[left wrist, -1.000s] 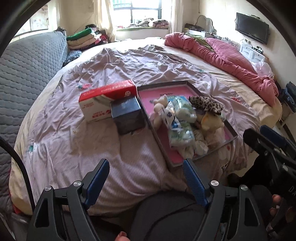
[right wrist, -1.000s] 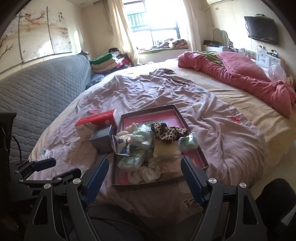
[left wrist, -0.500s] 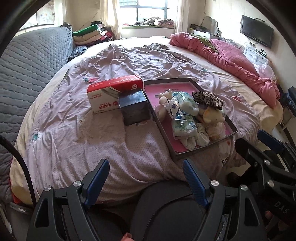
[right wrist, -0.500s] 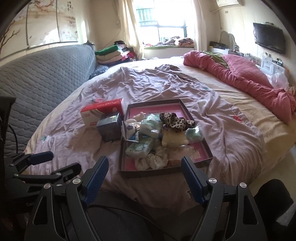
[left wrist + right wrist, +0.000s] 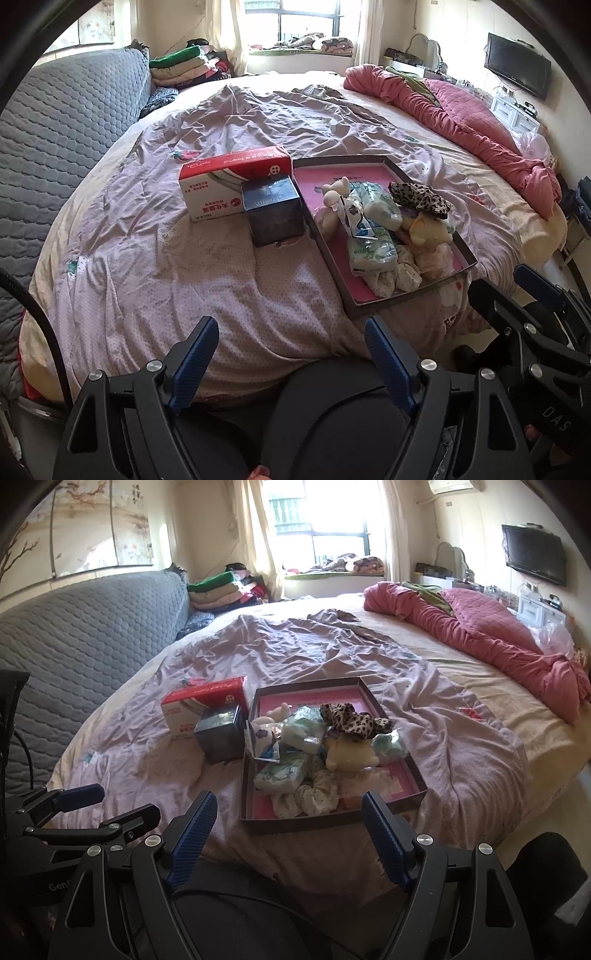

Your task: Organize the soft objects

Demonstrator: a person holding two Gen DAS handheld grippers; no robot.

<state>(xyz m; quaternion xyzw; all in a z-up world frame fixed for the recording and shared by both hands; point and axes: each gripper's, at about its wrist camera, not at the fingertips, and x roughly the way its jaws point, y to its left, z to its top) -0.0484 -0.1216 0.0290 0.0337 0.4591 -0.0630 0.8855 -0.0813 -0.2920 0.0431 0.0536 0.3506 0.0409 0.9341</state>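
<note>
A shallow dark tray with a pink floor (image 5: 373, 168) (image 5: 365, 694) lies on the bed, heaped with several soft things: a leopard-print cloth (image 5: 419, 195) (image 5: 354, 722), a yellow plush toy (image 5: 428, 230) (image 5: 349, 755), wipe packs (image 5: 371, 253) (image 5: 282, 775) and small baby clothes (image 5: 312, 799). My left gripper (image 5: 290, 354) hangs open at the bed's near edge, left of the tray, nothing between its blue pads. My right gripper (image 5: 286, 829) is open too, just short of the tray's near rim, also empty.
A red-and-white tissue box (image 5: 236, 179) (image 5: 203, 707) and a dark cube box (image 5: 275, 210) (image 5: 219, 734) stand left of the tray. A rolled pink quilt (image 5: 480, 129) lies along the far right. A grey quilted headboard (image 5: 85, 635) curves at left.
Both views have drawn back and tipped up a little, so the tray and boxes sit farther from the fingers. Both grippers stay open and empty.
</note>
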